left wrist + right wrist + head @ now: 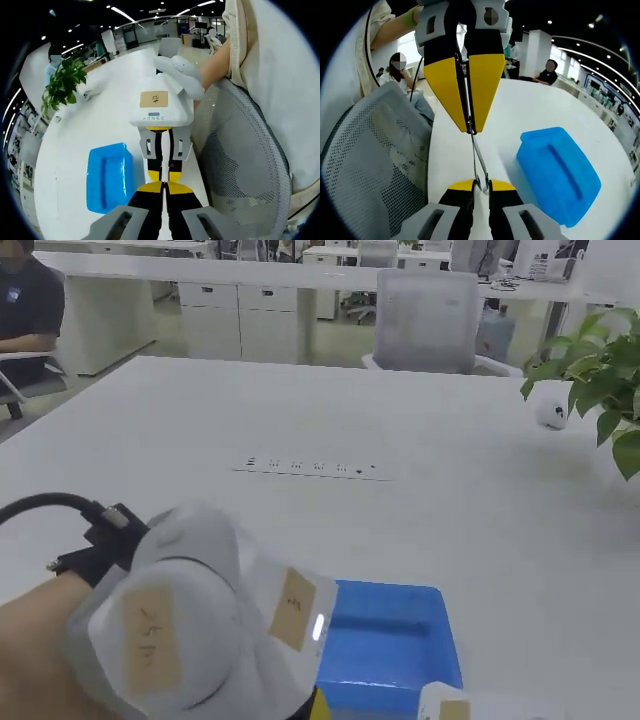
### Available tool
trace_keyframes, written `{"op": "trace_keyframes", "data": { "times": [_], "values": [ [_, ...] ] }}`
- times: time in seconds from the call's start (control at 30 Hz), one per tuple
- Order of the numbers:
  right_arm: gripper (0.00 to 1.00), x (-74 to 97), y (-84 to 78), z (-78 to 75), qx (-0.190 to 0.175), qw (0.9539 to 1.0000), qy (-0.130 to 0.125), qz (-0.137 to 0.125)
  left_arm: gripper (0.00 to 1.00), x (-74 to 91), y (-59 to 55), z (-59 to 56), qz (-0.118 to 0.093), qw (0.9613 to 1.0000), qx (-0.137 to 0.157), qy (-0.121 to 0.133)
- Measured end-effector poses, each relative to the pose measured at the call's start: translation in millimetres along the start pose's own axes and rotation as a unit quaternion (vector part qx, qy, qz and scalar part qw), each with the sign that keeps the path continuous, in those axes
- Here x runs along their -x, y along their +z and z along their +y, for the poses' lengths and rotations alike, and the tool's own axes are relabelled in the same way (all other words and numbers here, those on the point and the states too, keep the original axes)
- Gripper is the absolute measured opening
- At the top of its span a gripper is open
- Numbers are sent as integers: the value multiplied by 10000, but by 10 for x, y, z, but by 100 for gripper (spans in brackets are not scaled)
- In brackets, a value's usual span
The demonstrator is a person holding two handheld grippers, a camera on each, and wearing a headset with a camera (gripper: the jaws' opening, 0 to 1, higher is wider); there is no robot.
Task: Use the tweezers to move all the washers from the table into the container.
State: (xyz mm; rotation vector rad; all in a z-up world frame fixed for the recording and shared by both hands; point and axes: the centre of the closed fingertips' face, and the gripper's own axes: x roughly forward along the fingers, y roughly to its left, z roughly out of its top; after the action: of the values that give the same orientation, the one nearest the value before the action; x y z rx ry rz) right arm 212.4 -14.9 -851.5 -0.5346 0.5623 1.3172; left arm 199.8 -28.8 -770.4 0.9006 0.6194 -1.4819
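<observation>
Closest in the head view is a bulky white-and-grey gripper housing [190, 630] with paper labels, held at the near left by a hand in a black glove [95, 552]. I cannot say which side it belongs to, and its jaws are hidden from here. Just past it, at the near edge of the white surface [330, 410], sits the blue plastic rectangular container [392, 640] with a sunken middle. Whether anything lies in it is too unclear to tell. A corner of another gripper [470, 706] pokes in at the bottom right.

In the left gripper view, the left gripper [163, 189] has its yellow-tipped jaws pressed together. They meet the right gripper [162, 177] nose to nose above the near edge. The container [107, 177] lies just beside them on the surface, and a grey mesh chair [240, 175] stands off the edge.

In the right gripper view, the thin steel tweezers [476, 155] run between the two. The right gripper [481, 188] pinches one end at the bottom, and the left gripper [469, 129] pinches the other from above. Which end is the tip I cannot tell. The tweezers hang above the surface near its edge, with the container [557, 172] close by.

To my eye the job is at its very start. The tool is gripped at both ends and aimed at nothing, and no washers can be made out from where I stand. I would reckon all the picking and dropping into the container is yet to come.
</observation>
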Motion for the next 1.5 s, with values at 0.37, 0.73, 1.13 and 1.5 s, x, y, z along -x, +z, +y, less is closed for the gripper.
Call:
{"op": "trace_keyframes", "data": {
  "times": [0.37,0.73,1.13,1.5],
  "values": [
    [9,49,82,-17,-367,9990,74,-252,0,-15,7,80,-77,9994,303,-174],
    [5,-28,201,-46,-833,9952,272,-432,0,-90,-48,123,-53,9981,592,-181],
    [2,-27,196,-146,-1063,9933,140,-426,17,75,-213,60,-1106,9625,2374,711],
    [2,57,231,-220,-1952,9754,125,-1014,45,182,-360,-163,-1882,9009,3554,1635]
  ]
}}
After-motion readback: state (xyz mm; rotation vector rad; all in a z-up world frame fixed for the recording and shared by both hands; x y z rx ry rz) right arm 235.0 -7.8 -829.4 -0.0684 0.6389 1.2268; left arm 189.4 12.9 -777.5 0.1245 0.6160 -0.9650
